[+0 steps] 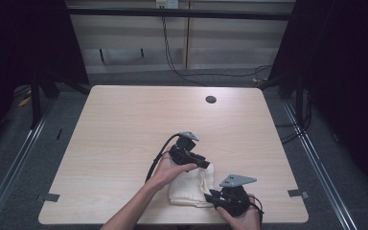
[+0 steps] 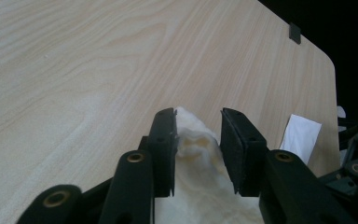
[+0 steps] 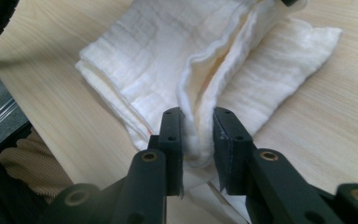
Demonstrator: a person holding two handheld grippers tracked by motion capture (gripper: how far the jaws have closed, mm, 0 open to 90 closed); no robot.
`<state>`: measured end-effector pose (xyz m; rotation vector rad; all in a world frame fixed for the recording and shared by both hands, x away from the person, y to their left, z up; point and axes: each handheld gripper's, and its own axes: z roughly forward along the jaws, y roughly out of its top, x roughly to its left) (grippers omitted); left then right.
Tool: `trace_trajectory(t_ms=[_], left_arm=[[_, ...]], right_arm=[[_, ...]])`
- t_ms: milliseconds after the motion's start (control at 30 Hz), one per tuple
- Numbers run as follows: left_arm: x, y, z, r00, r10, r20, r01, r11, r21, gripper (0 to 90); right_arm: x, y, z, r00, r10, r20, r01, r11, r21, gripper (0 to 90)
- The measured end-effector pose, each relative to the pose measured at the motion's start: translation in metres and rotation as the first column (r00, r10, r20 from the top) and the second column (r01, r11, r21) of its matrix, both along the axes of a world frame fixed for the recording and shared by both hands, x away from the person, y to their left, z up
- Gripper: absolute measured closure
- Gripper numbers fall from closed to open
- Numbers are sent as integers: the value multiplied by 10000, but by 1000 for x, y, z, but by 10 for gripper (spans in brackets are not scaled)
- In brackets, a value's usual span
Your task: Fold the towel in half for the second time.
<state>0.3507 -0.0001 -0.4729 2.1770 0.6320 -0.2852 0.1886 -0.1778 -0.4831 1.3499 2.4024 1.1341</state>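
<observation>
A folded white cloth (image 1: pixel 191 189) lies near the table's front edge, between the two hands. My left gripper (image 1: pixel 206 164) reaches the cloth's far right corner from the left. In the left gripper view the cloth (image 2: pixel 200 186) bunches up between the jaws of the left gripper (image 2: pixel 198 114); it touches one pad and a gap shows at the other, so this gripper is open. My right gripper (image 1: pixel 210 196) meets the cloth's near right edge. In the right gripper view the right gripper (image 3: pixel 198 112) is shut on a raised fold of the cloth (image 3: pixel 168 51).
The light wooden table (image 1: pixel 124 124) has a small round hole (image 1: pixel 211 99) near its far edge and grey tape marks (image 1: pixel 51 197) at the front corners. The front edge runs just under both hands. Dark floor and metal rails (image 1: pixel 14 158) flank the table.
</observation>
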Motion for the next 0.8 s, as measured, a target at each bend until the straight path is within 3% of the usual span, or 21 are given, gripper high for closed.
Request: trace_trajectory(t_ms=[167,267,400,600,700,800], left_arm=[[5,0,-3,9998,70,-175,-72,9999,-81,585],[5,0,-4,9999,147,-88,-147,9999,-73,573],[5,5,-3,9998,171,32,-170,9998,-111,555],[5,22,5,9979,556,335,-546,9980,-305,468],[2,34,11,9946,741,722,-701,9959,-573,445],[-5,46,16,9910,796,1074,-742,9958,-528,417]], right_arm=[[1,-6,-2,9999,-157,5,156,9998,146,557],[4,-6,-2,9992,-338,224,336,9994,113,483],[10,-10,-2,9978,-495,449,490,9987,138,471],[22,-25,9,9907,-1023,898,963,9929,695,449],[26,-29,14,9887,-1174,928,1080,9891,1003,431],[30,-31,22,9858,-1147,1228,1017,9890,1077,418]])
